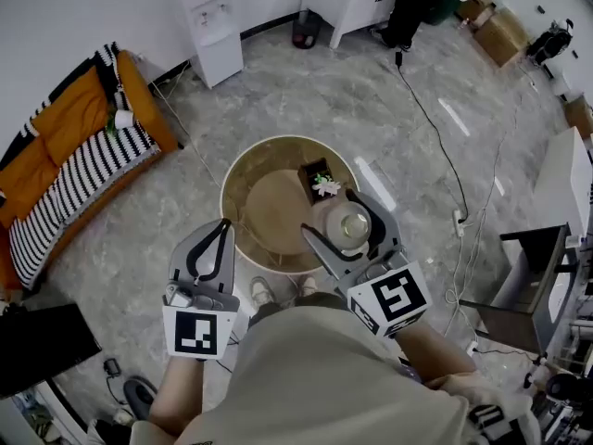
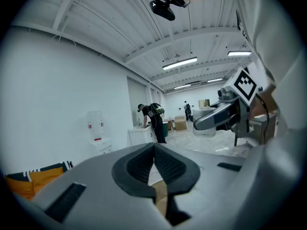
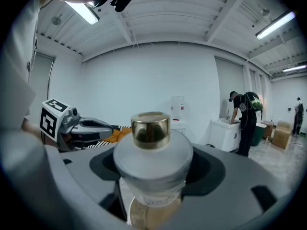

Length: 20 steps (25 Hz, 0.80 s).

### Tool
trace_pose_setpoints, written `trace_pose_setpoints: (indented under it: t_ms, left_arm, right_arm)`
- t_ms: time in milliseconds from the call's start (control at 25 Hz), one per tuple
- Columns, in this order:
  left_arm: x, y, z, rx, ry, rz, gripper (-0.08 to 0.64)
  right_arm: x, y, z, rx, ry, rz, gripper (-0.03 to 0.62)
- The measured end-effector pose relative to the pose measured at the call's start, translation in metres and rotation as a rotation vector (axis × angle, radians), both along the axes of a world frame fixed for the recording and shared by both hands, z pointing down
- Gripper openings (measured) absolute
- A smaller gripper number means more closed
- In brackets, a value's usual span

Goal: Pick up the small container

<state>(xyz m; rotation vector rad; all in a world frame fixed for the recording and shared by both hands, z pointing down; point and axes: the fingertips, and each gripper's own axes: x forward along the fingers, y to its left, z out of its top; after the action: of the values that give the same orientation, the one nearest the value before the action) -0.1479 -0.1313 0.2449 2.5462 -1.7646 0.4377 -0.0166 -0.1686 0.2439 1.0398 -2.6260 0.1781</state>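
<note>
The pick-up looks essentially done. The right gripper (image 1: 334, 215) has its jaws clamped on the small frosted-white glass container with a shiny gold cap (image 3: 152, 158). In the right gripper view the two dark pads press against the container's rounded body on both sides, and the cap stands upright above them.

In the head view the container sits over the round tan wooden desk (image 1: 252, 176), at about 4 o'clock from the desk's middle and close to the rim. In the right gripper view a sliver of tan desk surface shows beneath the container's base. In the left gripper view the right gripper and its load appear against the far floor, not against the desk top. From that I judge the container is already clear of the desk, though how far it has been raised cannot be told.

The left gripper (image 1: 220, 232) has its jaws together with nothing between them. It is at about 8 o'clock by the desk's rim, well apart from the container.

A small dark square box holding a white flower (image 1: 320, 180) stands untouched at about 2 o'clock on the desk.

What seems left is only to keep the grip firm and carry the container clear.
</note>
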Motion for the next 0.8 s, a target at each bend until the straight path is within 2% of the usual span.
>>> trace_pose_setpoints:
  t_ms: [360,600,800]
  left_arm:
    - [0.000,0.013,-0.009,-0.012,-0.006,0.002,0.006]
    - [0.005,0.009,-0.013,0.000,-0.044,0.029,0.006]
    - [0.012,0.004,-0.019,0.012,-0.034,0.032,0.006]
  right_arm:
    - [0.012,0.019,-0.018,0.017,-0.008,-0.001,0.336]
    - [0.019,0.021,-0.017,0.012,-0.010,0.006,0.336]
    - [0.017,0.020,-0.020,0.020,-0.007,-0.001,0.336]
